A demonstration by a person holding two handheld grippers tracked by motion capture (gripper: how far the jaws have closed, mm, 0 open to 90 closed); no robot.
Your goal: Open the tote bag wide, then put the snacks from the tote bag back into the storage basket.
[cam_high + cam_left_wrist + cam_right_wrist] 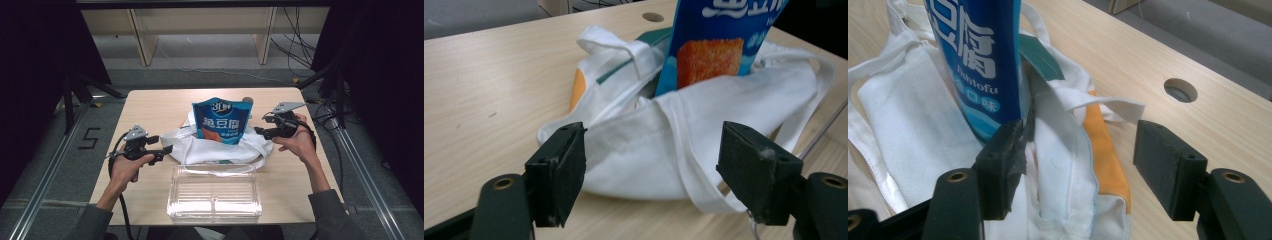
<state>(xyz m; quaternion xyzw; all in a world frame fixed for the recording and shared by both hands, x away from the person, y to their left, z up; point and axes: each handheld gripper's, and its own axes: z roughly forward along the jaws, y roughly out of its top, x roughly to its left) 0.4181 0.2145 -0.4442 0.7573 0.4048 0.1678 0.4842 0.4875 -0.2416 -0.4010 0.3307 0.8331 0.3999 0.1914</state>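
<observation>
A blue snack bag (221,120) stands upright inside a white cloth tote (215,147) that lies crumpled at the middle of the table. My left gripper (162,150) is just left of the tote, open. In the left gripper view its jaws (654,175) stand wide apart with the tote (644,150) a little beyond them and the snack bag (714,45) behind. My right gripper (260,125) is at the tote's right end, open. In the right gripper view the tote's orange-trimmed edge (1068,165) lies between its spread jaws (1080,165), beside the snack bag (983,60).
A clear plastic box (215,192) sits at the near edge of the table, just in front of the tote. A round cable hole (1180,90) is in the tabletop behind the tote. Bare wood lies to the left and right of the tote.
</observation>
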